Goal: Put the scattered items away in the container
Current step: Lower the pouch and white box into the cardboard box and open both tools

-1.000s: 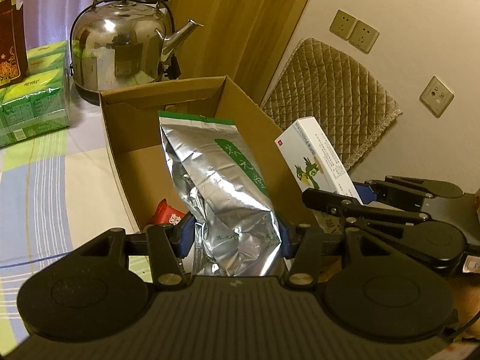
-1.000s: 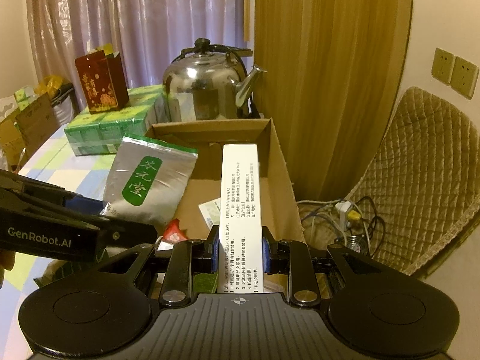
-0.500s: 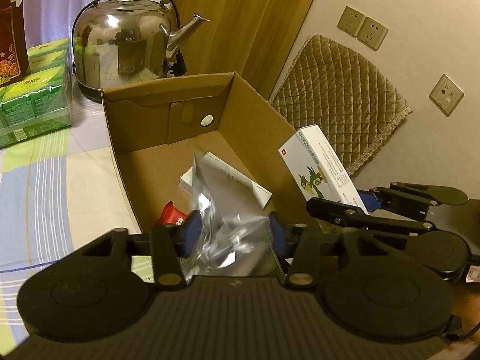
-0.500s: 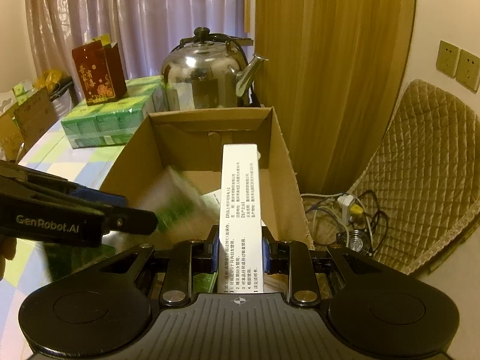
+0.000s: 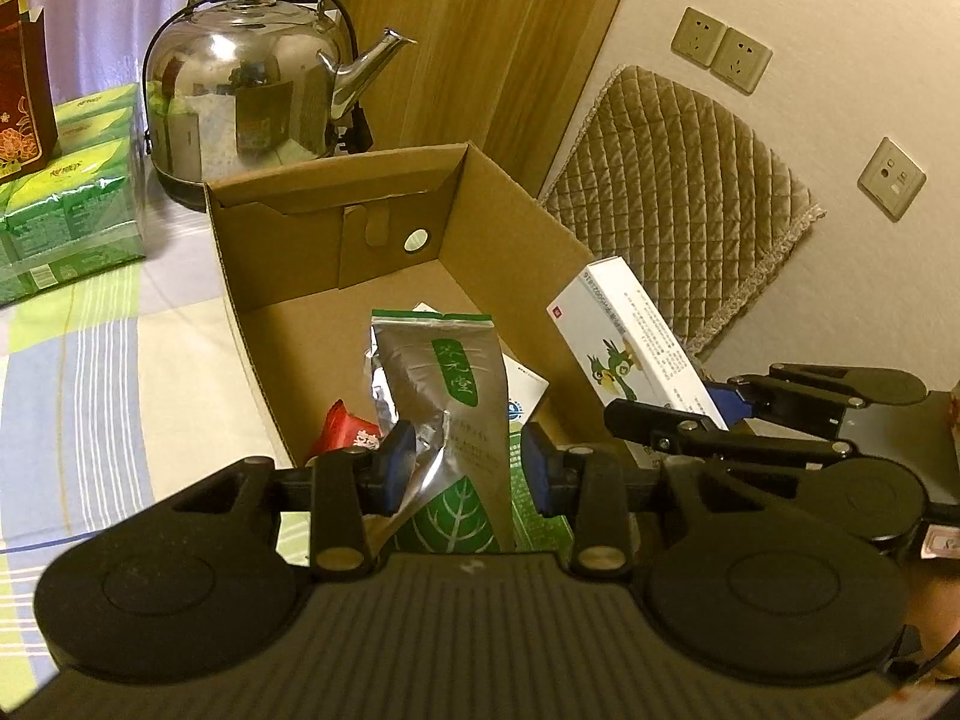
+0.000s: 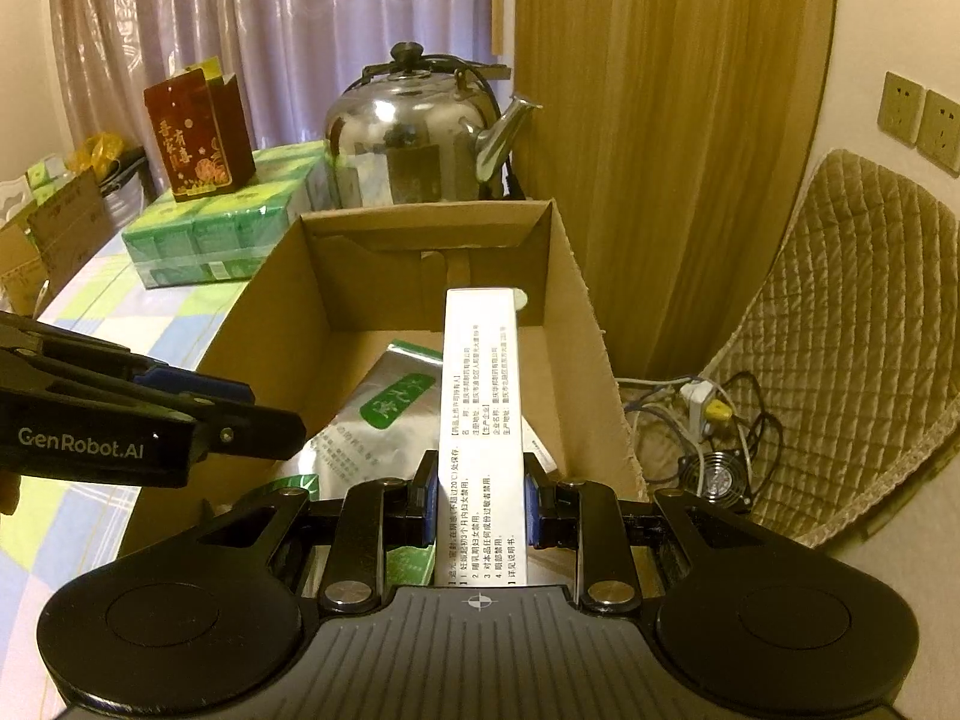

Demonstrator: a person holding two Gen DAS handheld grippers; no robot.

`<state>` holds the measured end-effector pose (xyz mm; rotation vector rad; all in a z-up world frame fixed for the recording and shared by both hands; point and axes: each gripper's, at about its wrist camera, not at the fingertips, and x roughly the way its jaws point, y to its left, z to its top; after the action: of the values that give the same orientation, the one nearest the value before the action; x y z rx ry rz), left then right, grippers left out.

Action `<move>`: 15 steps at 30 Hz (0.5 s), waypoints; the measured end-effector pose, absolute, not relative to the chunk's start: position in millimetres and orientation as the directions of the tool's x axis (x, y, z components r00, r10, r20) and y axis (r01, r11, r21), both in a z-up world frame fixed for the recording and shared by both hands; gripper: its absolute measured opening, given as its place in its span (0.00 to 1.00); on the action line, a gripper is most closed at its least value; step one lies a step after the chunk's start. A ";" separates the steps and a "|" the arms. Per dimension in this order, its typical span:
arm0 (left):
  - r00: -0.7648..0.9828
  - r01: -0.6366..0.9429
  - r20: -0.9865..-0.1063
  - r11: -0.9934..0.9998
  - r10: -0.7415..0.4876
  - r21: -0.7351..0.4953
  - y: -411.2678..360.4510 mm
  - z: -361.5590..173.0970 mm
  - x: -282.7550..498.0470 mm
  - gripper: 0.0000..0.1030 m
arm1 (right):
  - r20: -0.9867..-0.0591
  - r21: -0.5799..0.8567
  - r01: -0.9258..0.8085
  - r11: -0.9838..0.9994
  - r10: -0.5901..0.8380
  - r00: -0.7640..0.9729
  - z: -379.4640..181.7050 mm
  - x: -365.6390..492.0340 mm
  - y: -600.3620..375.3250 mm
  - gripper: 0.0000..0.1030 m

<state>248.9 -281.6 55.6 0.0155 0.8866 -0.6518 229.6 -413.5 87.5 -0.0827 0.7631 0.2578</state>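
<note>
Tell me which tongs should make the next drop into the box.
Right, probably. The right tongs are shut on the white carton, already held over the cardboard box. The left tongs are open; the foil pouch lies loose in the box.

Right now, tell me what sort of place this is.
Probably a room in a home: a steel kettle on a table with a checked cloth, curtains behind, and wall sockets above a quilted cushion.

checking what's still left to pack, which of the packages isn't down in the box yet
The white medicine box, clamped between the right gripper fingers above the cardboard box. The silver tea pouch and red packet already lie inside.
</note>
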 end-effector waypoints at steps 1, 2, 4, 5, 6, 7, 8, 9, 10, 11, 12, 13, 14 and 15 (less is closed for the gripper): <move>0.455 0.535 -0.721 0.808 -0.523 -0.248 -280.7 56.1 248.2 0.31 | -0.693 0.020 -0.260 0.965 0.201 0.693 87.7 229.8 -413.2 0.22; 0.457 0.535 -0.719 0.808 -0.523 -0.248 -279.5 56.7 247.4 0.31 | -0.692 0.020 -0.260 0.965 0.201 0.693 87.9 230.0 -412.9 0.22; 0.465 0.535 -0.715 0.809 -0.522 -0.243 -276.6 58.6 245.5 0.31 | -0.692 0.021 -0.260 0.965 0.202 0.693 88.4 230.5 -412.1 0.22; 0.471 0.535 -0.713 0.810 -0.520 -0.238 -274.8 59.7 244.5 0.31 | -0.691 0.022 -0.260 0.965 0.203 0.693 88.7 230.7 -411.8 0.22; 0.478 0.536 -0.711 0.812 -0.516 -0.230 -272.9 60.9 243.4 0.31 | -0.691 0.022 -0.261 0.965 0.203 0.694 88.8 230.8 -411.5 0.22; 0.487 0.538 -0.708 0.814 -0.511 -0.218 -270.9 62.1 241.7 0.32 | -0.690 0.023 -0.262 0.965 0.205 0.694 89.0 231.3 -411.0 0.22; 0.496 0.540 -0.706 0.816 -0.506 -0.206 -269.1 63.2 239.9 0.33 | -0.690 0.024 -0.262 0.965 0.206 0.694 89.0 231.8 -410.4 0.22; 0.505 0.541 -0.704 0.818 -0.500 -0.193 -267.2 64.4 238.5 0.34 | -0.690 0.024 -0.263 0.965 0.206 0.694 88.7 232.1 -409.7 0.22; 0.512 0.541 -0.703 0.821 -0.493 -0.181 -265.2 65.3 237.4 0.36 | -0.691 0.025 -0.264 0.964 0.207 0.692 88.3 232.9 -408.8 0.22; 0.519 0.540 -0.701 0.823 -0.488 -0.174 -262.9 65.9 236.7 0.38 | -0.693 0.024 -0.265 0.964 0.208 0.690 87.6 234.1 -407.9 0.22; 0.524 0.537 -0.700 0.826 -0.485 -0.170 -260.5 66.4 236.4 0.40 | -0.695 0.024 -0.267 0.963 0.208 0.688 86.7 235.4 -406.8 0.23; 0.529 0.535 -0.698 0.828 -0.483 -0.168 -258.4 66.7 236.2 0.43 | -0.698 0.024 -0.268 0.963 0.208 0.685 85.8 236.6 -405.8 0.23; 0.532 0.533 -0.697 0.830 -0.481 -0.165 -256.6 66.8 235.6 0.46 | -0.701 0.025 -0.268 0.963 0.208 0.682 84.7 237.6 -404.8 0.23; 0.534 0.533 -0.697 0.831 -0.478 -0.162 -255.4 66.9 235.1 0.47 | -0.703 0.027 -0.268 0.963 0.209 0.679 83.7 238.8 -403.6 0.23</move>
<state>235.1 -255.4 66.9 0.0735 0.8066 -0.6031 238.8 -403.6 83.7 -0.0801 0.7794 0.2678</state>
